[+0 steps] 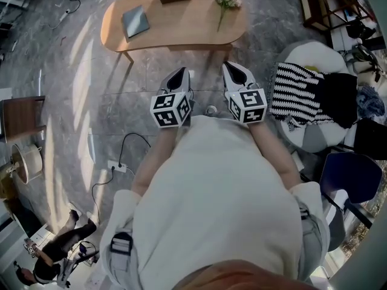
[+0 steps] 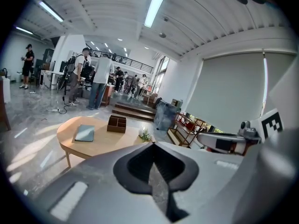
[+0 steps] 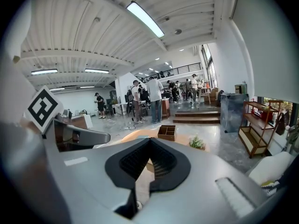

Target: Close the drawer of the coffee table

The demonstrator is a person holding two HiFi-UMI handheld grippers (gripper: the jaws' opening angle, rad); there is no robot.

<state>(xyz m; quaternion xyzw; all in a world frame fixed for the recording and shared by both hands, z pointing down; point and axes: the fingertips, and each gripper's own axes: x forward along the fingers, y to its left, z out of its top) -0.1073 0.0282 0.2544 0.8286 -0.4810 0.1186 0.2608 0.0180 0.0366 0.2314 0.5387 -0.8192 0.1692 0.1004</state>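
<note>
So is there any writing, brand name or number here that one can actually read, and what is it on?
No readable words or numbers anywhere.
Left marker cube on the left gripper: black-and-white square patterns only, no letters.
Right marker cube on the right gripper: likewise patterns only.
Grey-blue book on the coffee table: no title legible.

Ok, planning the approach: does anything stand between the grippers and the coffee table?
Nothing visible does. Bare floor separates the left gripper and right gripper from the coffee table; a cable lies off left, a striped cloth off right.
</note>
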